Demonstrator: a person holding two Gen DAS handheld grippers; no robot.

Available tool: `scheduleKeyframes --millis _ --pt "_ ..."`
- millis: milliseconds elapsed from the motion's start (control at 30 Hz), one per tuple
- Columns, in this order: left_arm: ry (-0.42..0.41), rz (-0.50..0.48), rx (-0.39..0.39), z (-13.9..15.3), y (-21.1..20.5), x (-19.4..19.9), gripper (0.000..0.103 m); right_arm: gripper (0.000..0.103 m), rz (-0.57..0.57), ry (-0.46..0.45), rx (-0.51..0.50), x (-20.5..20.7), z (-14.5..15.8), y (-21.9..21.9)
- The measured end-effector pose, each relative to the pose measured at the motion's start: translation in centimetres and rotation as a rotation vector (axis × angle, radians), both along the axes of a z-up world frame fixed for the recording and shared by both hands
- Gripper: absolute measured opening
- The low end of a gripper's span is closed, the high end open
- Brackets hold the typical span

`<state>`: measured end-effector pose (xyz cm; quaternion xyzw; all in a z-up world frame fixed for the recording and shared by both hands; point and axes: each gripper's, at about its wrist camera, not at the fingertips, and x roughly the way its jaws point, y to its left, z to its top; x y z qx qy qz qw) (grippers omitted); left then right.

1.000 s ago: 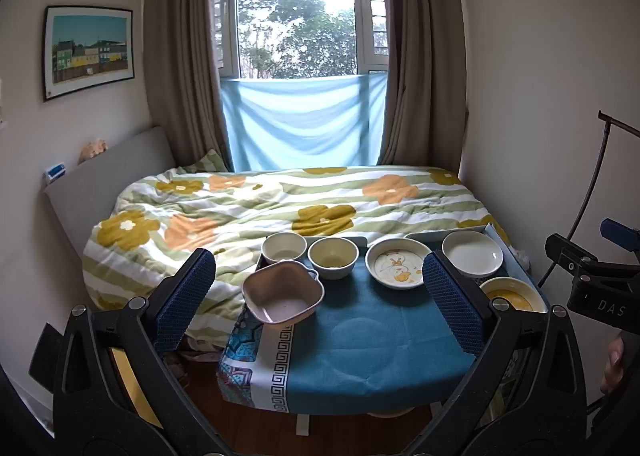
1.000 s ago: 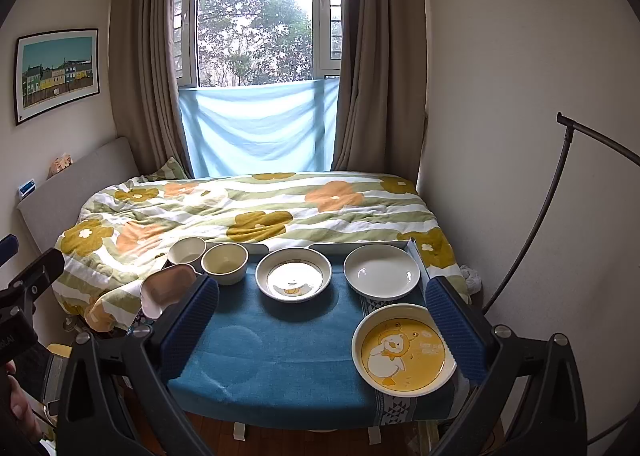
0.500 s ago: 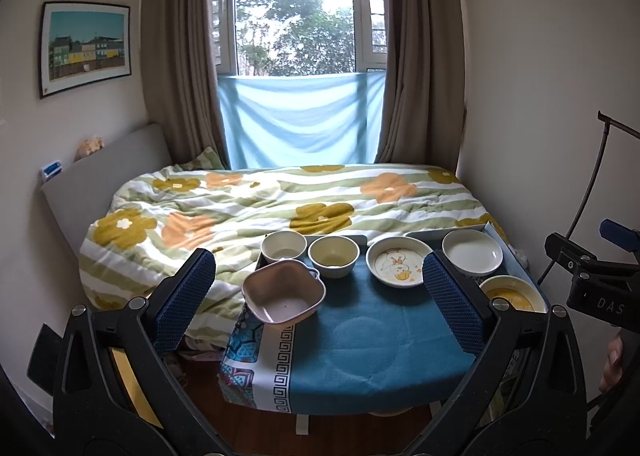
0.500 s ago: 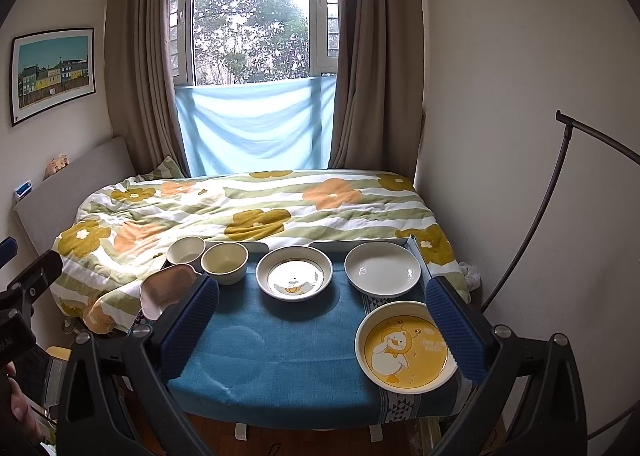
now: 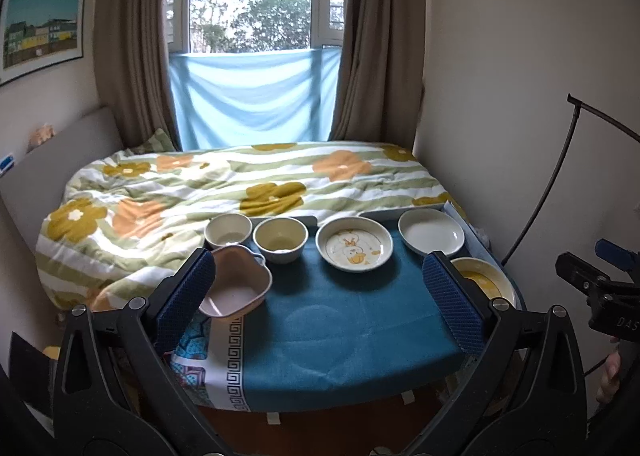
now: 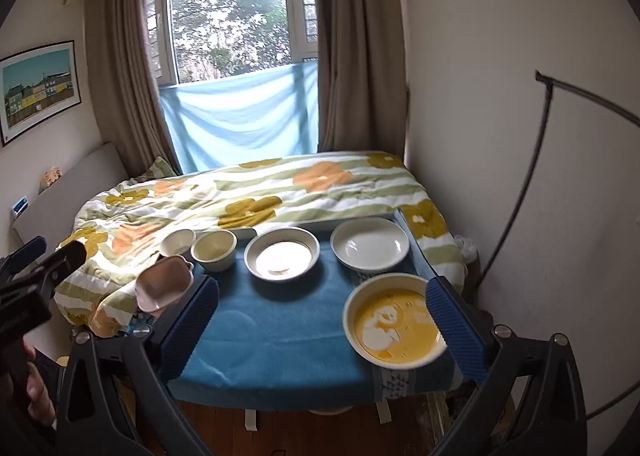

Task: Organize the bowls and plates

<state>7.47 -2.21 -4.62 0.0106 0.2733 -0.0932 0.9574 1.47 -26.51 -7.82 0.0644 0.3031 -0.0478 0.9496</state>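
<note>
A small table under a blue cloth (image 5: 332,328) holds a pink bowl (image 5: 236,288) at the left edge, a white bowl (image 5: 228,230) and a cream bowl (image 5: 280,238) at the back left, a duck-print plate (image 5: 354,242), a white plate (image 5: 432,232) and a yellow duck bowl (image 6: 394,326) at the front right. My left gripper (image 5: 320,304) is open and empty above the table's near edge. My right gripper (image 6: 322,328) is open and empty, its right finger beside the yellow bowl. The same dishes show in the right wrist view, the duck-print plate (image 6: 282,254) at the middle.
A bed with a flowered quilt (image 5: 240,187) lies right behind the table. A wall (image 5: 520,95) and a black curved stand (image 6: 520,183) are at the right. The window with curtains (image 5: 256,15) is at the far end.
Both grippers have moved forward toward the table; the dishes look larger. The right view has tilted and come closer to the yellow bowl. No dish has moved.
</note>
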Motion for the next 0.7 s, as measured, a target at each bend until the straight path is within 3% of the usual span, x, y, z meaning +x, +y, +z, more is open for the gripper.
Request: scheduleKeyframes --millis 267,467,700 --pt "0.202 -0.122 -0.021 -6.8 -8.2 5.5 0.102 0.103 -0.047 0.143 0.083 1.4 -5.2 -9.4" --pt "0.383 -0.119 -0.008 -13.3 -15.8 10.3 0.102 0.101 0.007 0.279 0.315 4.7 -11.4 -16.9" --pt "0.575 -0.130 -0.034 -20.8 -22.1 15.0 0.101 0.072 0.096 0.413 0.493 9.1 -18.0 -21.2"
